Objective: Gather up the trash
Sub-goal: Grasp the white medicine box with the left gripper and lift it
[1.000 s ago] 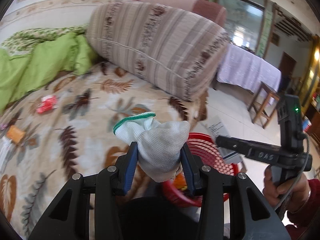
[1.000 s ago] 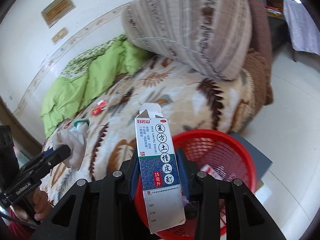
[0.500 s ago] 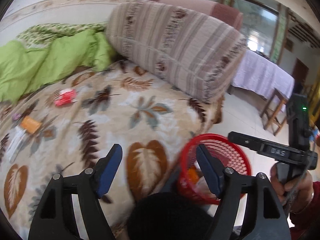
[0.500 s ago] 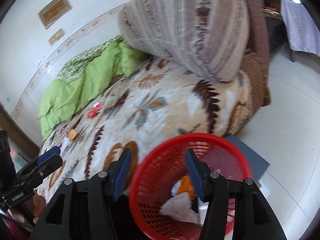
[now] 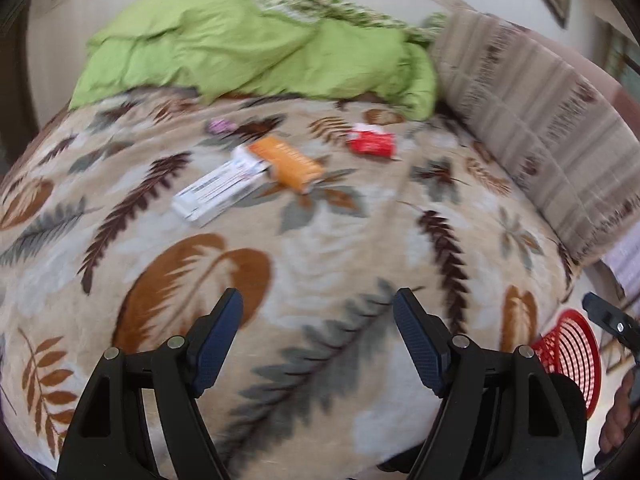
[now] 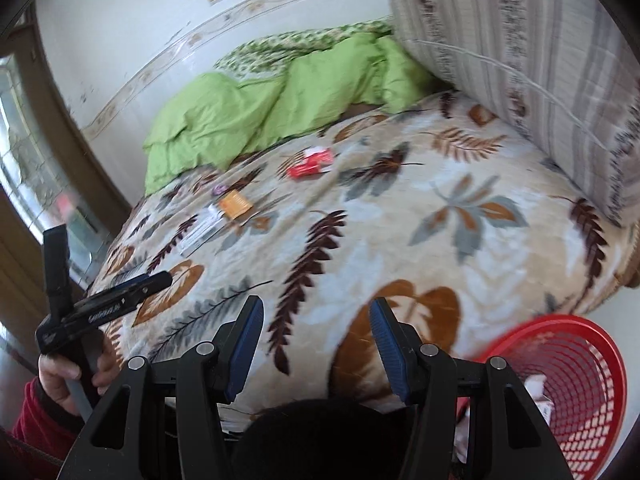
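Spreading across most of both views, the bed (image 5: 320, 240) with its leaf-patterned blanket carries what is left to gather, with a green quilt (image 5: 248, 40) bunched at the far side and a striped bolster (image 5: 540, 128) along the right. The red basket (image 6: 560, 392) stands on the floor off the near right corner of the bed, and pale scraps show inside it, so part of the collecting looks done. Both tools are empty: the left gripper (image 5: 318, 334) has its jaws wide apart over the blanket, and the right gripper (image 6: 316, 340) has its jaws apart too, hanging over the near edge of the bed just left of the basket. The step in hand reads as reaching out for the next pieces — nothing is held by either one. Those pieces lie well toward the far side: a white carton (image 5: 218, 192) with an orange box (image 5: 288, 162) touching its far end, a red packet (image 5: 372, 144) to their right near the quilt, and a small purple scrap (image 5: 222, 125) beyond the carton. The next move calls for carrying an open gripper out over one piece — the carton and orange box sit nearest the left one — lowering the jaws astride it and closing without pinching up the soft blanket.
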{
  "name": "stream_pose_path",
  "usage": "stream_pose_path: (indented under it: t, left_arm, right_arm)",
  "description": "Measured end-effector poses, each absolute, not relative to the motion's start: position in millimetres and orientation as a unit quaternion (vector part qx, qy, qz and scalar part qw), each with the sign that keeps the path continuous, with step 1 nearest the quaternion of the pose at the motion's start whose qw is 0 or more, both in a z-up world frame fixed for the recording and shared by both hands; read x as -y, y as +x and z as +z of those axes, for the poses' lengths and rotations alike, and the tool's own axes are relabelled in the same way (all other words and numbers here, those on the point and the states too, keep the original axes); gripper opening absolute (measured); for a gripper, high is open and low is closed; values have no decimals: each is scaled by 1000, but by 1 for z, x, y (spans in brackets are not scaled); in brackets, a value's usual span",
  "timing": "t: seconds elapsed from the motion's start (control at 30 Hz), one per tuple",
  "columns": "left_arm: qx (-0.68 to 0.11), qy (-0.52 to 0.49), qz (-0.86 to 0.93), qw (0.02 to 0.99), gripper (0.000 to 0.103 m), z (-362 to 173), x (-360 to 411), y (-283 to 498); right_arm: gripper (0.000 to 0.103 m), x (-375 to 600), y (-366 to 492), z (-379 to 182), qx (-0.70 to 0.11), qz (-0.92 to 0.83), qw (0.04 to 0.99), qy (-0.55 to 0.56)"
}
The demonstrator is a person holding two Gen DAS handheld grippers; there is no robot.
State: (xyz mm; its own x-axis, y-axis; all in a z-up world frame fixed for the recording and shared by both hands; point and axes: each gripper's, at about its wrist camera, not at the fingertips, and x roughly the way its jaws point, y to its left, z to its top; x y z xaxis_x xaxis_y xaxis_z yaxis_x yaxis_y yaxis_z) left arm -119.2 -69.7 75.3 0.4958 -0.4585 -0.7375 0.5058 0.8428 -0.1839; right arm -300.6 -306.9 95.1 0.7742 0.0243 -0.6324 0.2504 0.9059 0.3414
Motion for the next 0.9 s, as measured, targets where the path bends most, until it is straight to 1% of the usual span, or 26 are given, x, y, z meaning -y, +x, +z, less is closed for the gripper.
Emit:
stream_pose_path:
  t: [0.13,0.23,0.3,0.33,0.43,0.53,0.8,0.83,0.9]
  left_arm:
    - [-438,-2,-245,865,76,64,45,-89]
    - [-437,-11,-230,869,77,64,36,-64]
    - [-431,2,-213,877,77,66,38,-44]
    - [-426,8,-207,880,79,66,38,-36]
    - [-416,50,-191,888,81,61,51,-4]
    - [-433,88,-199,875,81,46,64,26]
    - [-458,126,-225,850,81,9,87,73]
    - [-459,123,-226,850,86,5,86,76]
    - [-456,117,-233,851,89,5,86,80]
  right_arm:
    - [59,286,-267,97,-347,-35,921,173]
    - [59,274,-237,101,-358,-14,921,156]
    - [59,269,-219,103,-357,-7,920,160]
    - [60,267,-211,104,-357,-3,919,166]
    - [60,258,-191,99,-357,9,915,187]
    - [60,250,-178,89,-365,17,910,195]
    - [60,252,-164,55,-392,13,896,209]
    - [60,254,-164,55,-389,17,895,216]
    - [60,257,-162,55,-376,22,899,222]
